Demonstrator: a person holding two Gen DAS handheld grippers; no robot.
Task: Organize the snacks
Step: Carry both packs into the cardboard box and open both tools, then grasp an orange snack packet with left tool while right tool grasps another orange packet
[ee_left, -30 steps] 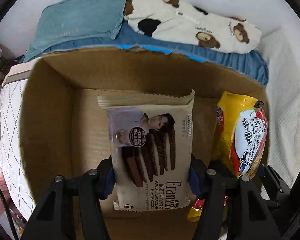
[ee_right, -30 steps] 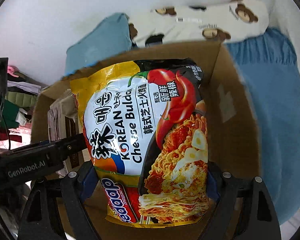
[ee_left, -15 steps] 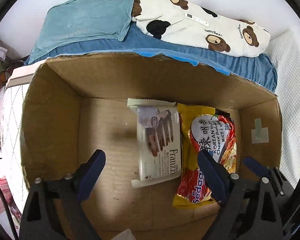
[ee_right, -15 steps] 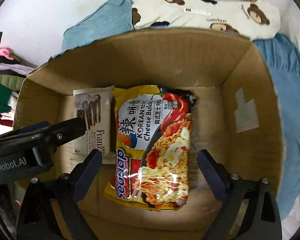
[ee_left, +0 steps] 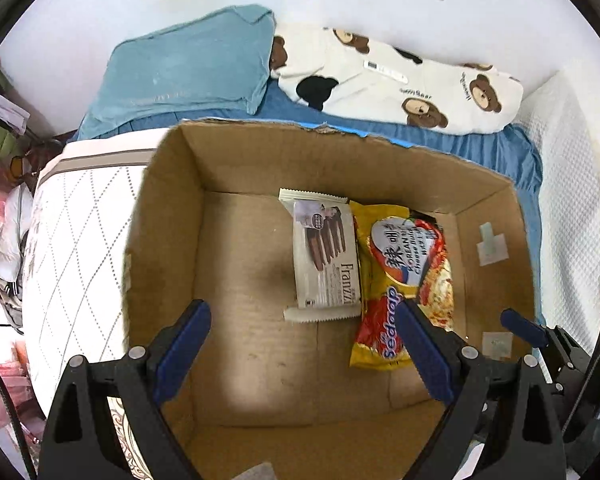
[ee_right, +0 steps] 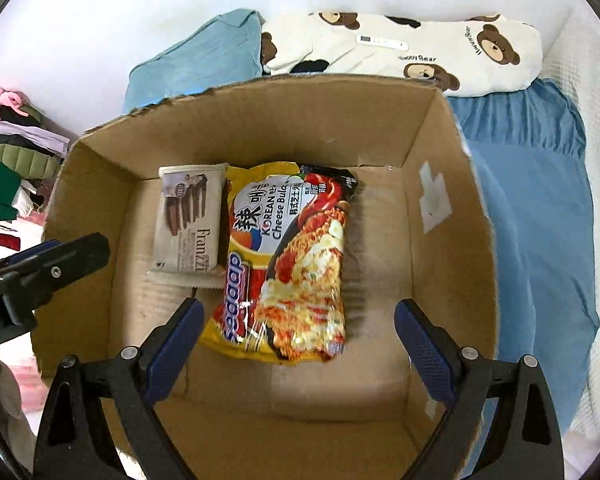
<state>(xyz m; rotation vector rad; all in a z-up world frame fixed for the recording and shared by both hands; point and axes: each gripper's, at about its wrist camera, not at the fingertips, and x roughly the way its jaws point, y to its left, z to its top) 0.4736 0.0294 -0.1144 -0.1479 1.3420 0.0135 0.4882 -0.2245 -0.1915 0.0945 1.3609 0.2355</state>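
cardboard box [ee_left: 168,216]: open-topped, sitting on a bed; its floor fills most of both wrist views.
cookie pack [ee_left: 326,258]: cream franzzi wrapper lying flat on the box floor, top seam toward the far wall; in the left wrist view it sits just past centre toward 1 o'clock.
noodle packet [ee_left: 404,276]: yellow and red korean cheese noodle bag, flat on the box floor, touching the cookie pack's right edge, slightly overlapping it.
same pair, right wrist view: cookie pack [ee_right: 190,224] at 10 o'clock of centre, noodle packet [ee_right: 292,264] at centre, both lengthwise toward the far wall.
left gripper [ee_left: 302,350]: jaws spread wide, holding nothing, raised above the near part of the box.
right gripper [ee_right: 300,346]: jaws spread wide, holding nothing, raised over the near end of the noodle packet; one of its blue tips shows at 4 o'clock in the left wrist view.
blue pillow [ee_left: 188,68]: beyond the box at 11 o'clock.
bear-print pillow [ee_left: 404,84]: beyond the box at 1 o'clock, touching the blue pillow.
blue sheet [ee_right: 532,200]: right of the box at 3 o'clock.
clothes pile [ee_right: 8,160]: at 9 o'clock, off the bed.
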